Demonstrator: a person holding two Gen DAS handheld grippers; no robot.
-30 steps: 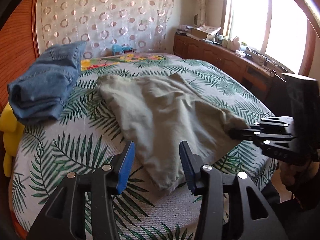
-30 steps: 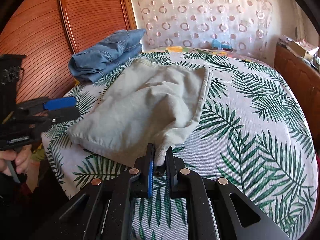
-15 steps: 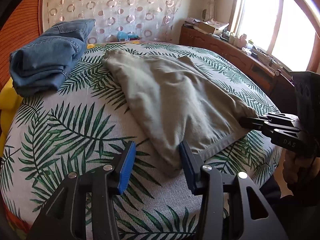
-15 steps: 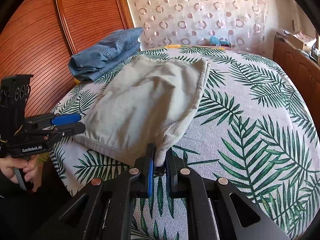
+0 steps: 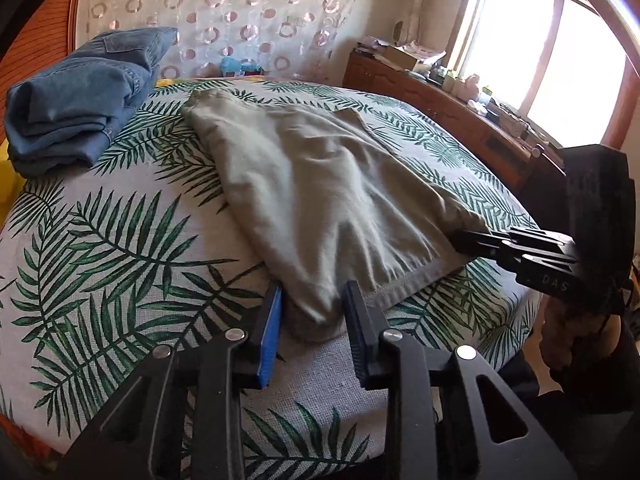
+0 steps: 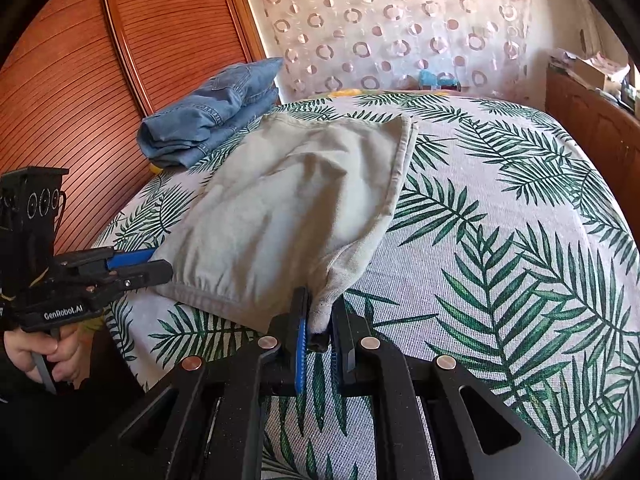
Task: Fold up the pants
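Khaki pants [image 5: 320, 184] lie folded flat on the palm-leaf bedspread [image 5: 120, 240], hem end toward me. My left gripper [image 5: 312, 300] is closing on the near left corner of the hem, and the bunched cloth fills the gap and touches both pads. In the right wrist view the same pants [image 6: 288, 208] stretch away from my right gripper [image 6: 320, 304], which is shut on the near right corner. Each gripper shows in the other's view: the right one [image 5: 460, 240] at the far hem corner, the left one [image 6: 160, 262] at the left corner, held by a hand [image 6: 40, 352].
Folded blue jeans [image 5: 80, 96] sit at the bed's far left, beside the slatted wooden wardrobe door [image 6: 80, 80]. A wooden sideboard [image 5: 440, 108] with clutter runs under the window on the right. Something yellow [image 5: 6, 184] lies at the bed's left edge.
My left gripper came down and forward onto the pants' near corner, and its jaws narrowed around the cloth. The right gripper kept its grip and barely moved.
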